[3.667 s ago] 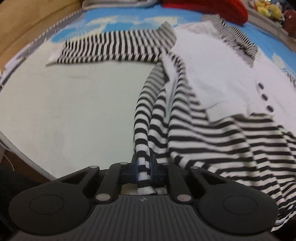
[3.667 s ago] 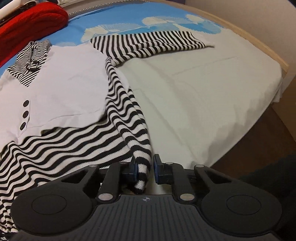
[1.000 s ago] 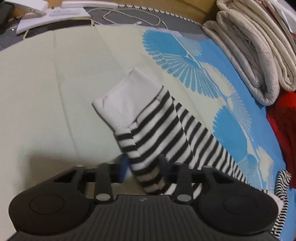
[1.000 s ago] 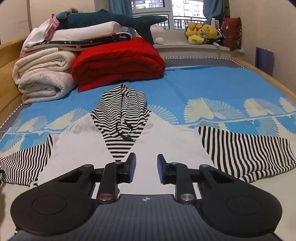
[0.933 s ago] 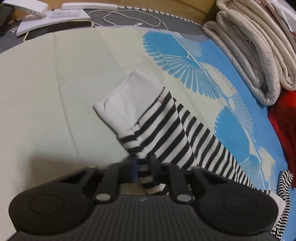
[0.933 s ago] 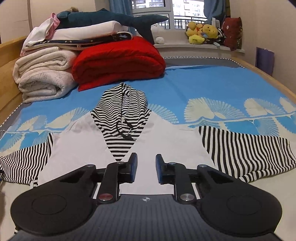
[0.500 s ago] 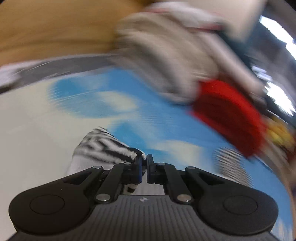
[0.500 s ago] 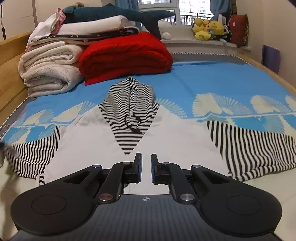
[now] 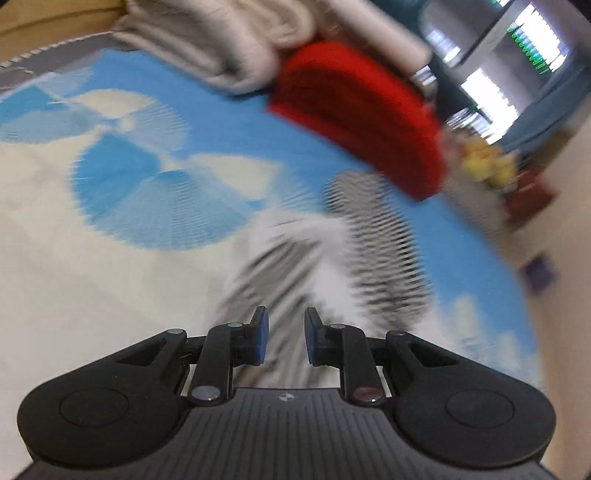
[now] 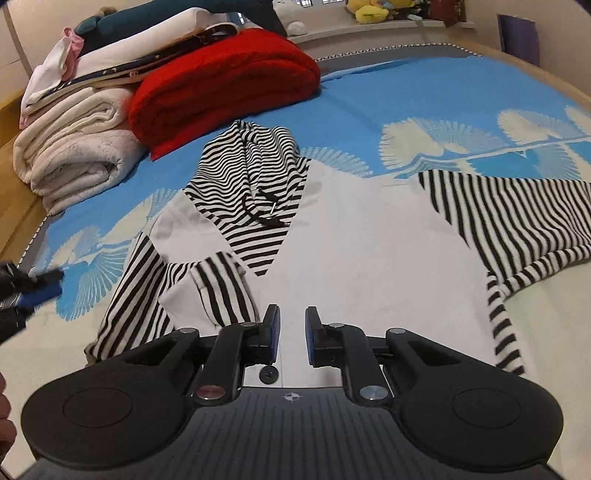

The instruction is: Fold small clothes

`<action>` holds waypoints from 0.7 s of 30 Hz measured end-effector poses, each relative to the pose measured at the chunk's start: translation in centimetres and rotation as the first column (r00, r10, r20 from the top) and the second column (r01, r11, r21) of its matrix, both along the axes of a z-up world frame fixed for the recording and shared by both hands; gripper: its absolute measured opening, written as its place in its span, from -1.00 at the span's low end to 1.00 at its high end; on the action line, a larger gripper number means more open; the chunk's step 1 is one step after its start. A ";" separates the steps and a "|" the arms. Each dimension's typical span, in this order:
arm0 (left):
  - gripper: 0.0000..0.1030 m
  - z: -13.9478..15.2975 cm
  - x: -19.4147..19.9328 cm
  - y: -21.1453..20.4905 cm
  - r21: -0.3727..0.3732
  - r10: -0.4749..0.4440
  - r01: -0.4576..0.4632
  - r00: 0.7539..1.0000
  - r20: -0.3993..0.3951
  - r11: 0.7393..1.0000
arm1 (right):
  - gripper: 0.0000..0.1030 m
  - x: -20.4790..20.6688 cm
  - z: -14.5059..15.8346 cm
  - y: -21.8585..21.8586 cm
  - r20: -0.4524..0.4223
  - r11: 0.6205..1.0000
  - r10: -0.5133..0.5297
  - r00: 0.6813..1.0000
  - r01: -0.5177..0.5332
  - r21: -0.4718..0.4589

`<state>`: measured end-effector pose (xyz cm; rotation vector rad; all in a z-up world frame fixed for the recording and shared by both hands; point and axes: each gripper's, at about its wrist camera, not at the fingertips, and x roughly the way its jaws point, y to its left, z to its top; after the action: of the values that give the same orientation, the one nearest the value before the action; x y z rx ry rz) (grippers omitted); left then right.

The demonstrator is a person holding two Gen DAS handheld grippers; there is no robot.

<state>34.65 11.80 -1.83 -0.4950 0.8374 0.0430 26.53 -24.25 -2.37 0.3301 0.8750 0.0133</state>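
The hoodie (image 10: 369,258) is white in the middle, and its hood (image 10: 251,177) and sleeves (image 10: 517,218) have black and white stripes — thin ones. The bed sheet (image 10: 406,92) is bright blue with cream fan shapes, and plain cream near the front. The blanket (image 10: 221,81) is red. The towels (image 10: 74,147) beside it are cream. The soft toys (image 10: 369,9) far back are yellow. Each hand-held gripper (image 10: 291,336) is black with blue pads (image 10: 274,332) — the left one (image 9: 283,338) too.

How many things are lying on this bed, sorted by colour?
Black-and-white striped hooded top: 1
Red folded knit blanket: 1
Cream rolled blankets: 2
Teal shark plush toy: 1
Total: 5
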 end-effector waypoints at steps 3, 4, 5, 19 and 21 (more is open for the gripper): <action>-0.59 -0.9 0.7 0.4 0.009 0.018 -0.018 0.998 -0.052 1.000 | -0.59 1.0 -0.4 0.9 -0.007 0.999 0.045 0.999 -0.045 0.005; -0.59 -1.0 1.0 0.4 0.006 0.019 -0.019 0.998 -0.061 1.000 | -0.54 1.3 -0.6 1.3 -0.008 0.998 0.061 0.998 -0.061 0.009; -0.59 -1.1 1.2 0.1 0.010 0.017 -0.016 0.998 -0.067 1.000 | -0.53 1.7 -0.9 2.1 -0.006 0.996 0.088 0.996 -0.088 0.009; -0.46 -2.0 2.5 0.7 0.079 -0.011 0.022 0.991 -0.131 0.997 | -0.18 4.2 -5.9 15.0 -0.063 0.824 0.519 0.853 -0.518 -0.229; -0.46 -2.0 2.8 1.0 0.069 -0.007 0.016 0.991 -0.133 0.998 | -0.18 4.7 -7.2 15.8 -0.133 0.791 0.517 0.846 -0.531 -0.304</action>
<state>37.45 12.85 -3.81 -0.4251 0.9657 0.0952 31.23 -8.46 -9.59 -0.2417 0.9718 0.3767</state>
